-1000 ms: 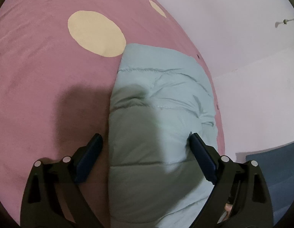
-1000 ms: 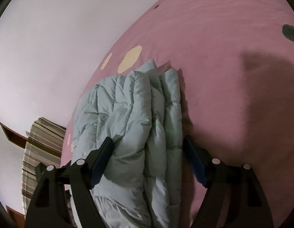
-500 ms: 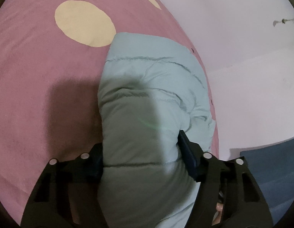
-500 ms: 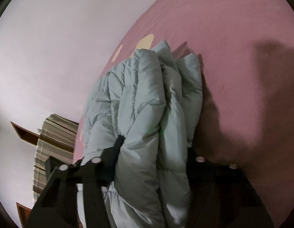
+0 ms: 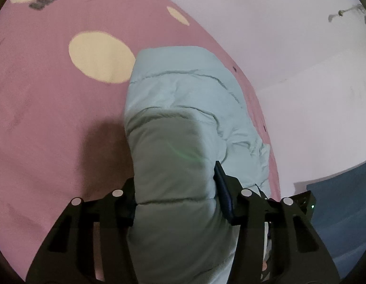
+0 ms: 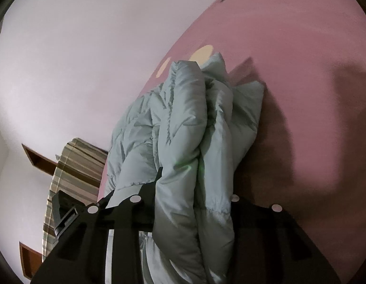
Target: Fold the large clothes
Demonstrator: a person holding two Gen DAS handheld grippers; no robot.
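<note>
Quilted pale-blue jacket [image 5: 175,165] pinched by both closing tools.

Both views look forward and downward along a gripper's two fingers, from close above a pink bedspread [image 5: 52,123]. The left wrist view faces along a pale blue padded jacket [image 5: 178,142] toward the far wall [image 5: 289,35], the jacket filling the near middle. The right wrist view, tilted, looks along the bunched jacket [image 6: 190,130] from very near, with wall [image 6: 76,59] on its left and bedspread [image 6: 301,59] on its right. Both views share the jacket, bedspread and wall.
</note>
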